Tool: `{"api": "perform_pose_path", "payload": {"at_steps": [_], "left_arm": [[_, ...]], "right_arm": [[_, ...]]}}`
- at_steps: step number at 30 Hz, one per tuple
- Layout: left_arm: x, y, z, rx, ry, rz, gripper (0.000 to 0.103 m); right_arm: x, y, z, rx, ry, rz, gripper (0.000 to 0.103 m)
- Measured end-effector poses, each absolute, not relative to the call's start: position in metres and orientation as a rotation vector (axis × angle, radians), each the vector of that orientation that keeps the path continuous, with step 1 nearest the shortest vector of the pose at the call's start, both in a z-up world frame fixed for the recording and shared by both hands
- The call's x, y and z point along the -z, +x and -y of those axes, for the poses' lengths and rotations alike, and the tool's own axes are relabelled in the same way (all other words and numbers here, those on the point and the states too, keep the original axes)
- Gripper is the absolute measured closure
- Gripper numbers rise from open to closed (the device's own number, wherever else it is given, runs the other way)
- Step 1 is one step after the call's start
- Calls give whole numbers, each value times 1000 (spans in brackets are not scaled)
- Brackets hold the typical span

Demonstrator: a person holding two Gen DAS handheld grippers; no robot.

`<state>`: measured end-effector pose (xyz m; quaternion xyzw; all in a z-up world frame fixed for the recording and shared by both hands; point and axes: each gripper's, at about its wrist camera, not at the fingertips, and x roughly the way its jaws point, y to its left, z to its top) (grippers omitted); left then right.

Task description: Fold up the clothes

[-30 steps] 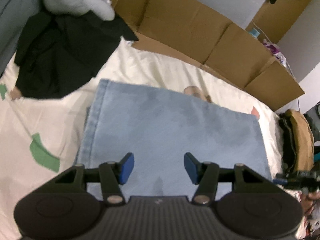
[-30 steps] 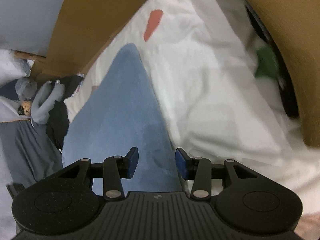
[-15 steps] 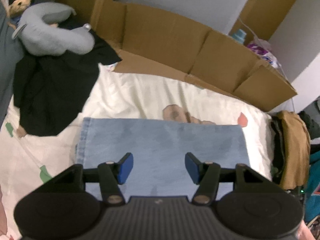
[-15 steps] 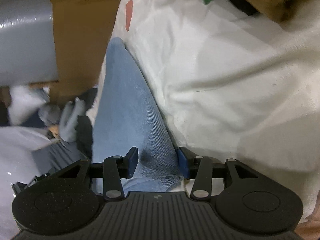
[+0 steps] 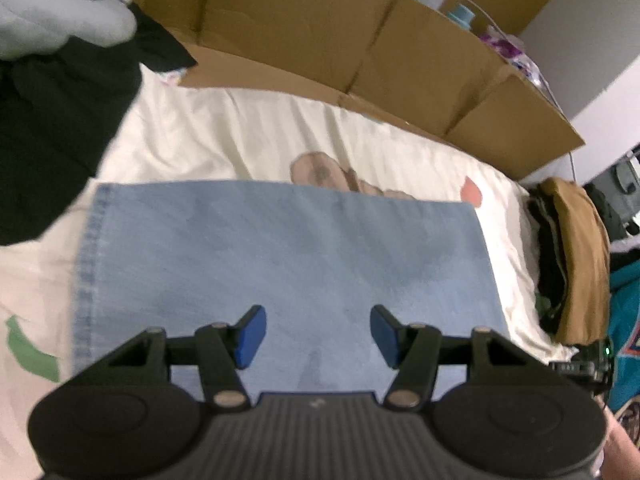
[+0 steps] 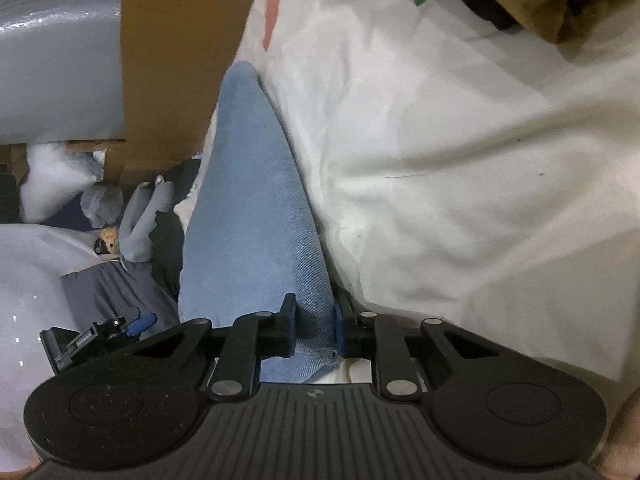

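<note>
Folded light-blue jeans (image 5: 280,252) lie flat on a cream bedsheet (image 5: 248,136). In the left wrist view my left gripper (image 5: 316,334) hovers open above the near part of the denim, nothing between its blue pads. Seen from the right wrist, the jeans (image 6: 256,208) run away as a long blue ridge, and my right gripper (image 6: 314,328) is closing its jaws on their near edge; the pads press the denim fold from both sides. The left gripper (image 6: 96,336) shows at the lower left of that view.
Flattened cardboard (image 5: 360,40) lines the far side of the bed. A black garment (image 5: 52,128) and a grey plush toy (image 5: 60,20) lie at the left. A brown and black clothes pile (image 5: 576,256) sits at the right edge.
The right gripper sank to the jeans' edge and closed its pads onto the denim fold. The left gripper's view shifted sideways over the jeans and stayed open.
</note>
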<state>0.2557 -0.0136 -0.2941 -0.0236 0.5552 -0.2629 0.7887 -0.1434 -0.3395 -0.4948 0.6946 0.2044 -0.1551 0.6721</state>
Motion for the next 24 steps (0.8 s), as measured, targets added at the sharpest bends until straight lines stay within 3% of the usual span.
{"api": "perform_pose_path", "payload": {"at_steps": [4, 7, 11, 12, 14, 15, 16, 24], "left_arm": [[307, 244, 13, 601, -62, -1184, 42], [317, 232, 19, 630, -52, -1180, 50], [332, 217, 34, 685, -46, -1173, 51], [337, 215, 37, 693, -55, -1182, 55], [348, 211, 40, 692, -70, -1205, 74], [353, 210, 42, 688, -76, -1218, 88], [358, 208, 42, 679, -82, -1232, 93], [390, 190, 43, 607, -81, -1345, 94]], "right_arm": [[496, -140, 341, 343, 1592, -451, 70], [496, -138, 341, 329, 1590, -458, 67], [495, -129, 344, 334, 1578, -484, 65], [494, -127, 345, 335, 1574, -490, 65], [489, -122, 345, 327, 1554, -503, 67], [486, -122, 346, 316, 1547, -497, 71], [483, -122, 346, 305, 1539, -491, 80], [477, -108, 350, 306, 1555, -429, 74]]}}
